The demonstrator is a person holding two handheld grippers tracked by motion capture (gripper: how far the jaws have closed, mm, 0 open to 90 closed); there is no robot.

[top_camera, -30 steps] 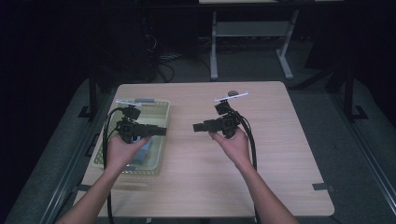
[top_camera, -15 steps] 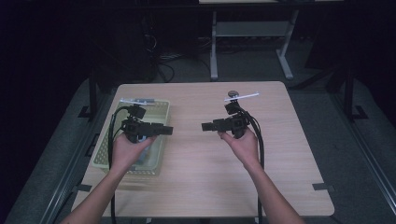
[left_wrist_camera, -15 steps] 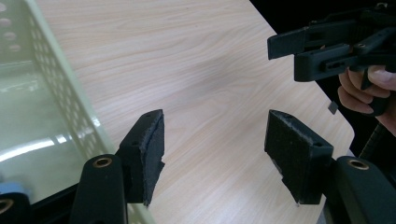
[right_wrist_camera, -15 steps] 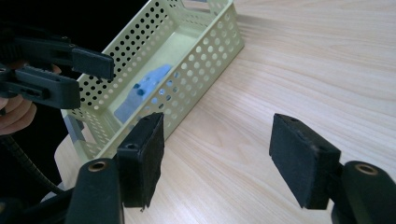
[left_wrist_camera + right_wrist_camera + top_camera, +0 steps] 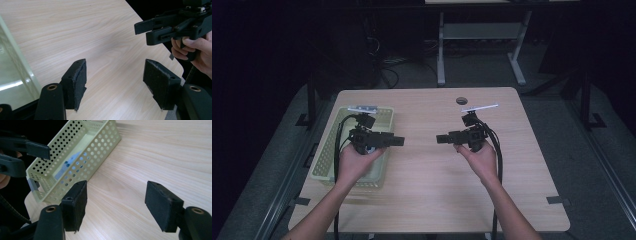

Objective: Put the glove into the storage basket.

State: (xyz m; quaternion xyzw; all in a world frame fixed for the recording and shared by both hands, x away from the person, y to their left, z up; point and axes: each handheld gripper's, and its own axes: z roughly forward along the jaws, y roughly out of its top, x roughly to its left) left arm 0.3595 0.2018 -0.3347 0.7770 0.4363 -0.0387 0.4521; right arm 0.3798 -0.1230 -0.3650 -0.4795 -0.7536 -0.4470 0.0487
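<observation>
The person stands at the near side of the wooden table [image 5: 432, 185] with a gripper in each hand, both held level above the top and pointing at each other across a bare stretch of wood. The left gripper [image 5: 394, 141] hangs over the right-hand edge of the pale yellow-green perforated basket [image 5: 326, 150], which sits on the left part of the table, running near to far. Its jaws have just been opening and now stand wide apart, with nothing between the pads; in the left gripper view only the wood grain lies past them. The right gripper [image 5: 443, 138] is held right of the table's middle, well apart from the basket. Its jaws have also just been opening, and they gape wide and empty too. From the right gripper view, something blue and white [image 5: 67, 166] lies inside the basket, seen through the holes of its side wall; what it is I cannot tell. Beyond the right hand [image 5: 479, 155], a small dark round hole [image 5: 461, 100] sits near the table's far edge
</observation>
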